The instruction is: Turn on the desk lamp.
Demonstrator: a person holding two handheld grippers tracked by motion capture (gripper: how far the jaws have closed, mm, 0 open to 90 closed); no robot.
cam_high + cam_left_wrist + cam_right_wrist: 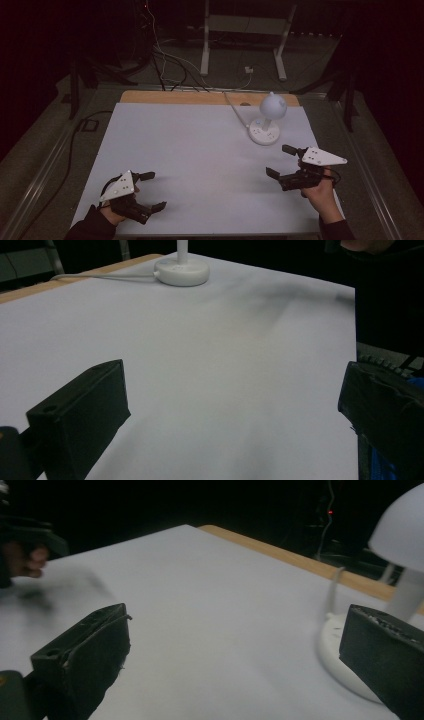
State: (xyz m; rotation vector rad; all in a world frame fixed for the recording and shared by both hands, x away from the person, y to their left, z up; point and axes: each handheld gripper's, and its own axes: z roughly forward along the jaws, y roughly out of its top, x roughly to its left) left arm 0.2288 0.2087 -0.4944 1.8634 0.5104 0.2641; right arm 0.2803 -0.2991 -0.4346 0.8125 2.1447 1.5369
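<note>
Two tools: left tool (150, 191) and right tool (280, 161), both released, jaws spread wide, nothing between them.
Landmark: white desk lamp (267, 120), domed head on a short stem over a round base, standing upright at the far right of the worktop (190, 150); its cord runs back from the base off the far edge.
Right tool position: near the lamp, on its near side, not touching; in the right gripper view the lamp base (345, 665) lies just beyond the right-hand jaw.
Left tool position: well apart from the lamp, at the near left corner; the left gripper view shows the base (181, 274) far ahead.
Step in hand (judged): approach not yet begun; both tools wait above the white sheet.
Next move (judged): carry the right tool toward the lamp, align the spread jaws with the stem or the base, and avoid knocking the head.
</note>
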